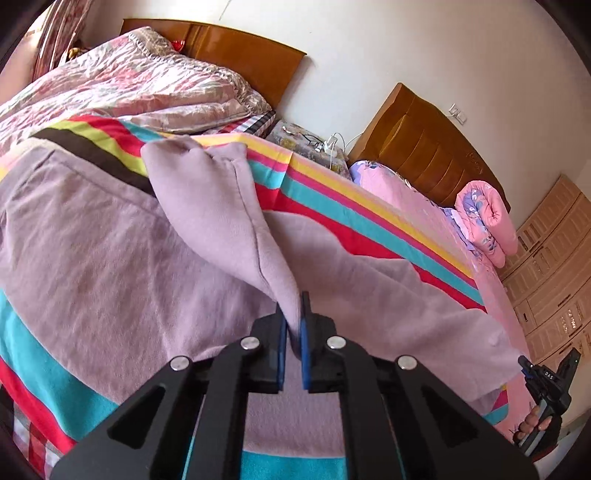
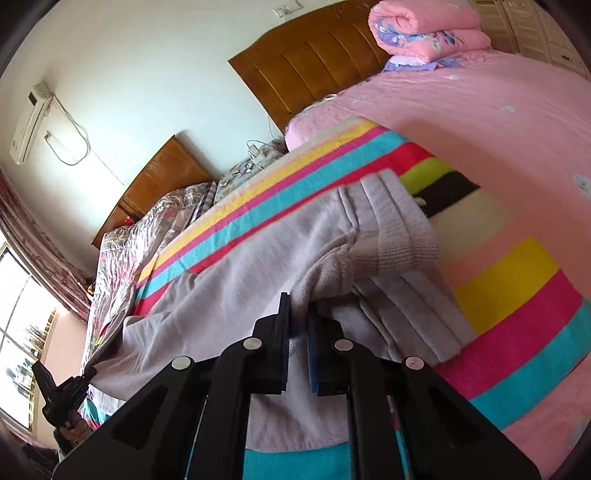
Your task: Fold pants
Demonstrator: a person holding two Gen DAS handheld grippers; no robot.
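Item: lilac pants, spread across the striped blanket on the bed, one edge lifted along the near side. Risk, as a judgement: the soft knit may slide out of either grip or drag and bunch the layer beneath if one side is raised faster than the other, skewing the fold. Left hand-held gripper: nearly closed, pinching a raised leg fold; right hand-held gripper: narrow gap, clamping the ribbed waistband end.

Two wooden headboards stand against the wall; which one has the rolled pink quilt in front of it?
The headboard behind the pink-sheeted bed, with the rolled pink quilt before it; the other headboard backs the floral bedding.
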